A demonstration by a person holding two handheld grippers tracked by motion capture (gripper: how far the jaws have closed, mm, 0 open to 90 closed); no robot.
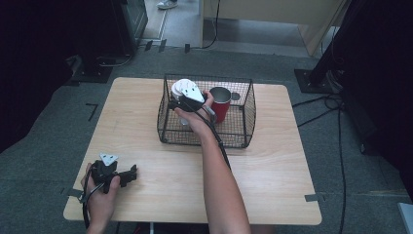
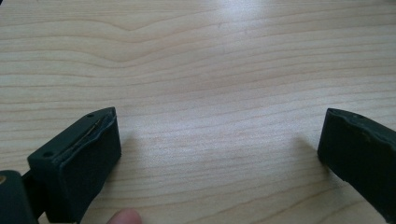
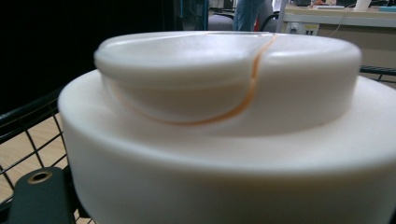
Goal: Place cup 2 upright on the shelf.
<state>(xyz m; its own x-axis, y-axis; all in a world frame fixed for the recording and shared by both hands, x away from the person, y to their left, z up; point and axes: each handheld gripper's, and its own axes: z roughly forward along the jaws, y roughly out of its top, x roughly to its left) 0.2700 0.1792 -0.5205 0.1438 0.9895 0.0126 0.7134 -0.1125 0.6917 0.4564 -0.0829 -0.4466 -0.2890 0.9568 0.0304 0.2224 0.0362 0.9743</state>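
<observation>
While the right gripper (image 1: pixel 181 103) is closed on the white lidded cup (image 1: pixel 180 87) inside the wire basket (image 1: pixel 234 139), its own view reveals an orange line on the lid; the left gripper (image 1: pixel 127 175) lies wide open and unloaded on the table (image 1: pixel 272 170).

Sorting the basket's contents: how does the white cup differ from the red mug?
The white cup is white and lidded; the red mug is red and open-topped. The right gripper is at the white cup; the red mug stands untouched beside it. Both sit inside the wire basket.
</observation>
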